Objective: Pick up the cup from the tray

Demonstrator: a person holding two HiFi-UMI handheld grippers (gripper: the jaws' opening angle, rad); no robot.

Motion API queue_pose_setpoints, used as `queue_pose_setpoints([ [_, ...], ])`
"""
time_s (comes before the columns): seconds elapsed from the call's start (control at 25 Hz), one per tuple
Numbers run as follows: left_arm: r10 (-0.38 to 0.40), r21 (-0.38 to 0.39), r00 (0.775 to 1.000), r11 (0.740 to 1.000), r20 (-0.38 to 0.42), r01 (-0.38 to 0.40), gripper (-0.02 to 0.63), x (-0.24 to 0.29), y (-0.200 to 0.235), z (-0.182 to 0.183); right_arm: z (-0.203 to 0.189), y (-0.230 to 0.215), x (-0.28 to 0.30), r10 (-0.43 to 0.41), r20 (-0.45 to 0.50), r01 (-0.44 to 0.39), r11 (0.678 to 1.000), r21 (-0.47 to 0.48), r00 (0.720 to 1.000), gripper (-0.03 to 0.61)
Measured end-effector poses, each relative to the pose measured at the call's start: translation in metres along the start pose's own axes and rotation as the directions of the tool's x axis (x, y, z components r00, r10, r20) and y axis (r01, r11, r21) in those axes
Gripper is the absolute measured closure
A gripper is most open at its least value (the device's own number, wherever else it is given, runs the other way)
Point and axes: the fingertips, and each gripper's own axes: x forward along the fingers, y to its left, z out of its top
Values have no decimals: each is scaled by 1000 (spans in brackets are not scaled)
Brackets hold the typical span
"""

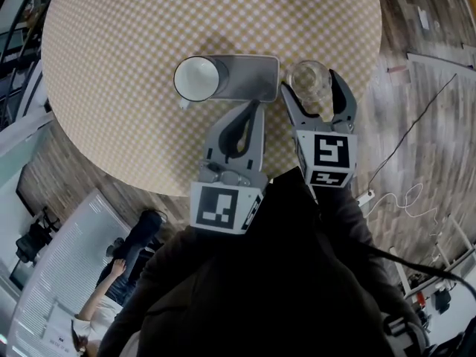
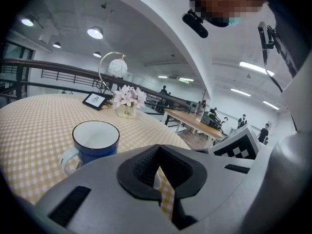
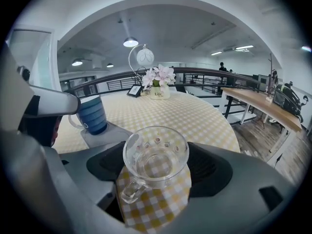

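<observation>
**Glass cup stands off the tray, between wide right fingers**

The grey tray (image 1: 251, 76) lies on the round checked table (image 1: 126, 28). A blue mug (image 2: 95, 141) stands on the tray's left end. The clear glass cup (image 3: 156, 156) is not on the tray. It stands upright on the table just beside the tray's right end, with its handle turned toward the person.

The right gripper (image 1: 309, 82) lies low over the table at the tray's right end. Its fingers (image 3: 210, 172) are spread wide, one on each side of the glass cup. The dark pads sit close against the cup's wall, but no view settles whether they press on it.

The left gripper (image 1: 256, 106) points at the tray's near rim. Its fingers (image 2: 140, 168) are drawn almost together, leaving only a thin slit through which the checked cloth shows. The tips reach the tray's near rim. Whether they pinch the rim cannot be made out.
</observation>
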Motion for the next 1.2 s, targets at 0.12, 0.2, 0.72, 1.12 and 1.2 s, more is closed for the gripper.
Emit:
queue_pose_setpoints([
  [0.12,-5,2,1000,1000,-11,5,609,2,0,-4,-2,1,1,-1,17,1,1000,7,1000,225],
  [0.2,-7,-1,1000,1000,-12,7,609,1,0,-4,-2,0,0,-4,32,3,1000,10,999,225],
  [0.72,4,38,999,999,38,-5,609,-16,-4,2,13,1,-19,-6,94,8,1000,-13,996,225],
  [1.12,47,82,984,995,170,-61,609,-52,-32,29,59,10,-83,38,267,-16,996,-84,963,289],
  [1.2,60,76,980,994,190,-75,609,-65,-39,33,65,21,-101,65,303,-37,995,-97,951,462],
])
